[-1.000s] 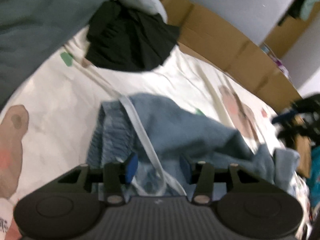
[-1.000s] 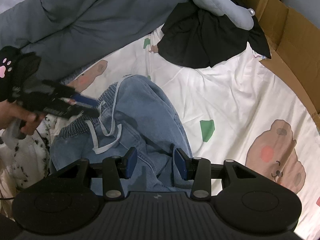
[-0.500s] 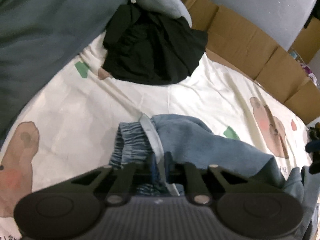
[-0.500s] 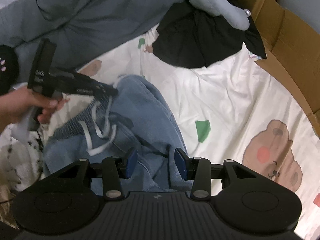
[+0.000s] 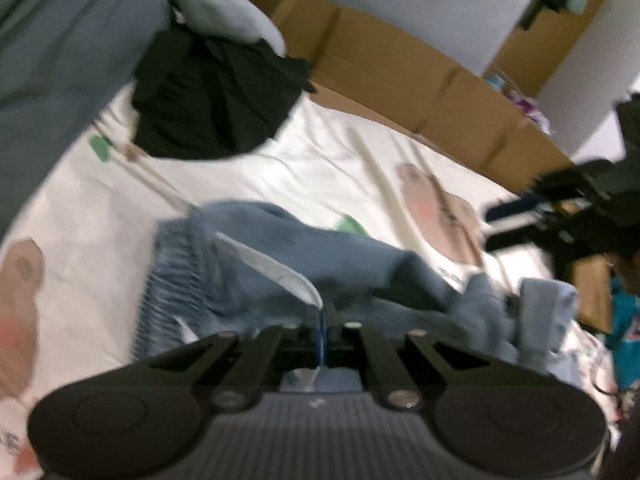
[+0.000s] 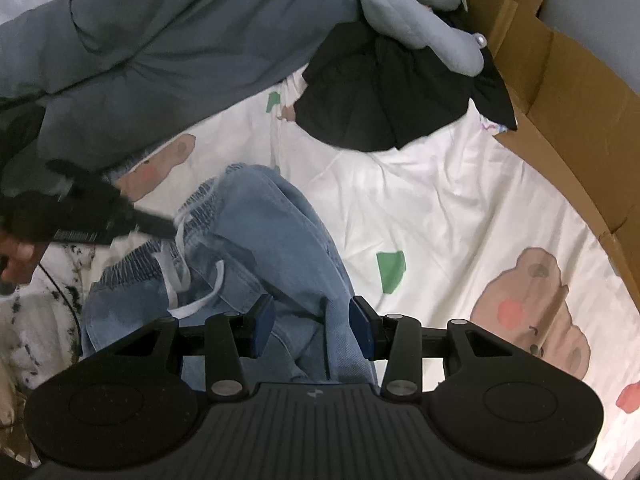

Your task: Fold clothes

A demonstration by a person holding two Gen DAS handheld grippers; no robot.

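Left wrist view: left claw (image 5: 322,330) is clamped on the jeans (image 5: 280,272) drawstring (image 5: 272,268). Right claw (image 6: 311,326) hangs open over them, folding barely started on the bed (image 6: 440,220).

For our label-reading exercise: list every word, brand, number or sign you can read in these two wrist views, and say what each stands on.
No readable words or numbers in either view.
A small pale lightning-bolt mark, no letters, on the right gripper body.
The same mark on the left gripper body, blurred.
Faint marks on the left gripper's side, seen from the right wrist: too blurred to read.
The bedsheet bears only pictures.
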